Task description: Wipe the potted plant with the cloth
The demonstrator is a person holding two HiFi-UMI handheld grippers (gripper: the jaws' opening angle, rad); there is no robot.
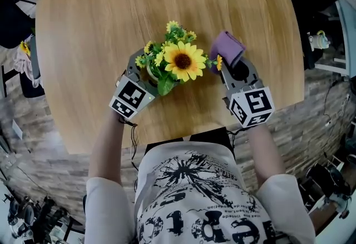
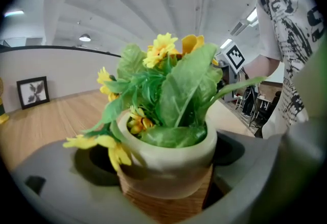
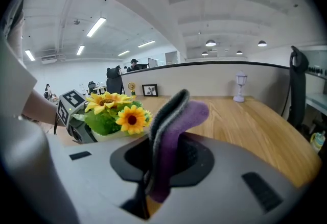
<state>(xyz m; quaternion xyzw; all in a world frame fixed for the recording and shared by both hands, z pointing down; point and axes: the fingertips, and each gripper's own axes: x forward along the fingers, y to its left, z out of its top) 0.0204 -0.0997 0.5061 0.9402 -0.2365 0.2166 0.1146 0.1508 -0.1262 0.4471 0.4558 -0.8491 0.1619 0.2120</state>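
While sunflowers [image 1: 182, 61] overhang the pot [image 2: 168, 151], a picture frame [image 2: 32, 91] stands apart.

Open-plan office: ceiling strip lights [image 3: 96, 26], low partition [image 3: 214, 77], office chair [image 3: 114, 84].

A potted plant of yellow sunflowers and green leaves [image 1: 181, 61] stands toward the near edge of a round light-wood table [image 1: 100, 20]. The left gripper [image 1: 148, 72] brackets its pot from the left. The right gripper [image 1: 231, 65], just right, pinches a folded purple cloth [image 1: 226, 46].
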